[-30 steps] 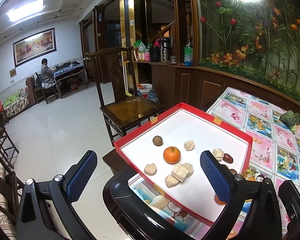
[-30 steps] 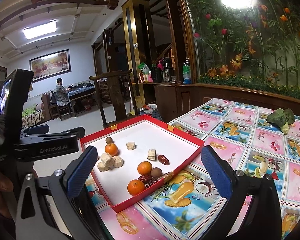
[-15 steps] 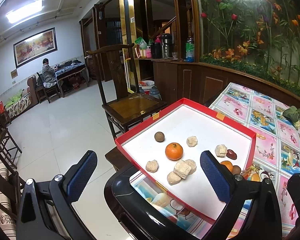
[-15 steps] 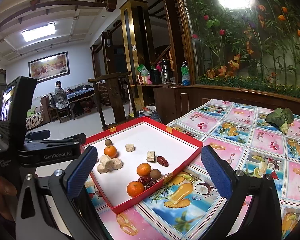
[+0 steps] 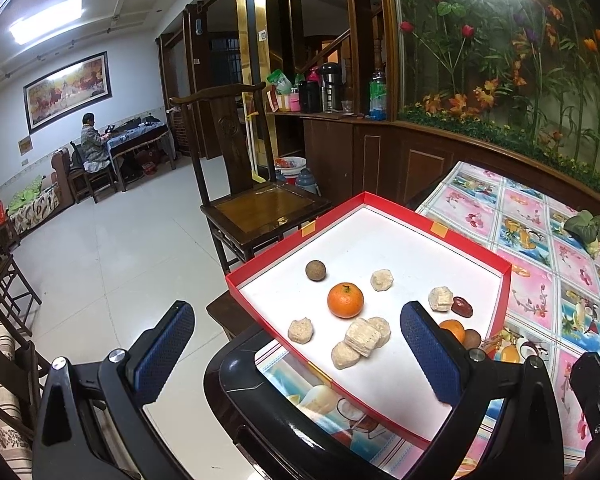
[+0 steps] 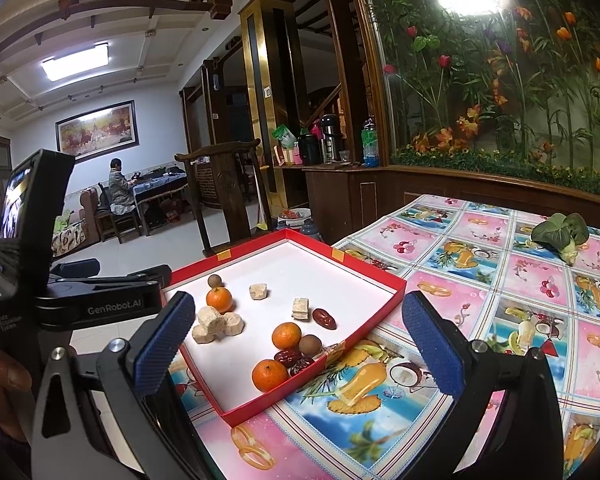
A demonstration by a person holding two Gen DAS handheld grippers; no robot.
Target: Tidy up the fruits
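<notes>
Left tongs [image 5: 296, 344]: mine, blue-padded, spread wide, nothing between the pads, held above the near-left edge of the tray.

Right tongs [image 6: 296, 344]: also spread wide, empty, held above the tray's near-right corner and the table.

Shallow red cardboard tray w/ white floor [image 6: 384, 304]: sits on the table corner, fruit and snacks all inside it.

Contents, right wrist view:
- small orange mandarin, far-left [image 6: 219, 299], just beside a round brown longan [image 6: 214, 281].
- pale beige puffed-rice cakes, cluster of three, touching each other [image 6: 218, 322], just near-side of that mandarin.
- single pale lumpy cake [image 6: 259, 291], apart, mid-tray.
- square pale layered cake [image 6: 300, 308], w/ a dark red date [image 6: 325, 318] just right of it.
- second mandarin [image 6: 286, 335], touching a second brown longan [image 6: 310, 345].
- two dark red dates [image 6: 294, 360], packed between those and the near-right wall.
- third mandarin [image 6: 270, 375], nearest, close to the near-right wall.

Left wrist view adds one more round beige cake [image 5: 300, 330], alone, left of the cluster.

Table w/ glossy pink-and-blue fruit-print cloth [image 6: 500, 280]: carries the tray.

Green leafy vegetable [image 6: 560, 234]: on the cloth, far right, well apart from the tray.

Dark wooden chair [image 5: 256, 204]: on the floor beyond the tray's far-left side.
</notes>
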